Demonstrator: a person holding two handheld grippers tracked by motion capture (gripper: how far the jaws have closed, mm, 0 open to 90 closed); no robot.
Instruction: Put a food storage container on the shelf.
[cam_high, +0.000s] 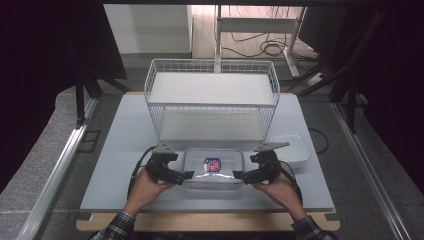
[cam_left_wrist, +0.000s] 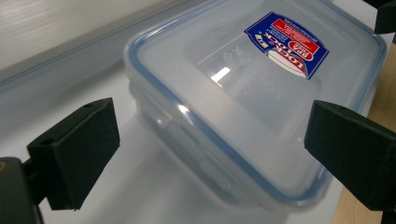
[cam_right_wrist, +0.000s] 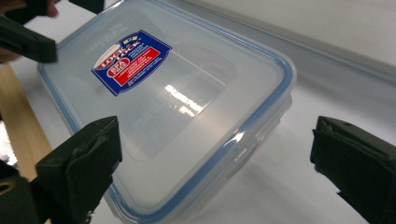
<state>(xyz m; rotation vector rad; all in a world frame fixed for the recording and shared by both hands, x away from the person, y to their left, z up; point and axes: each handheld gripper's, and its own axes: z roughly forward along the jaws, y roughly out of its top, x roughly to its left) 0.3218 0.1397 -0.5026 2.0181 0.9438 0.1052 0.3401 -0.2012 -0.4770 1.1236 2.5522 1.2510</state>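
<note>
Left gripper (cam_high: 186, 175) at the container's left end, near the front edge of the table (cam_high: 120, 150), jaws wide apart in the left gripper view and flanking that end without touching; likely step, judged from the pose alone: taking the clear lidded container (cam_high: 213, 170) from both ends; best done by bringing the left jaws level with the side wall below the blue-sealed lid rim, not on the lid flap, and closing evenly so the slick plastic does not skate; container itself lying flat at the middle of the front edge, lid on, red and blue label (cam_high: 212, 164) uppermost, apparently empty, so light and apt to slide if one side presses first; right gripper (cam_high: 239, 175) at the container's right end, jaws likewise spread and clear of the plastic in the right gripper view; both sides to close together and squarely, with no tilt; pale grey-blue table top, smooth and faintly glossy, wooden lip along the front; white wire basket rack (cam_high: 212, 100) standing behind the container toward the back edge, two shelves, nothing on them; small white tray (cam_high: 295, 150) just right of the container toward the right edge; beyond, dark curtains left and right, metal frame rails, cables on the floor at the back
</note>
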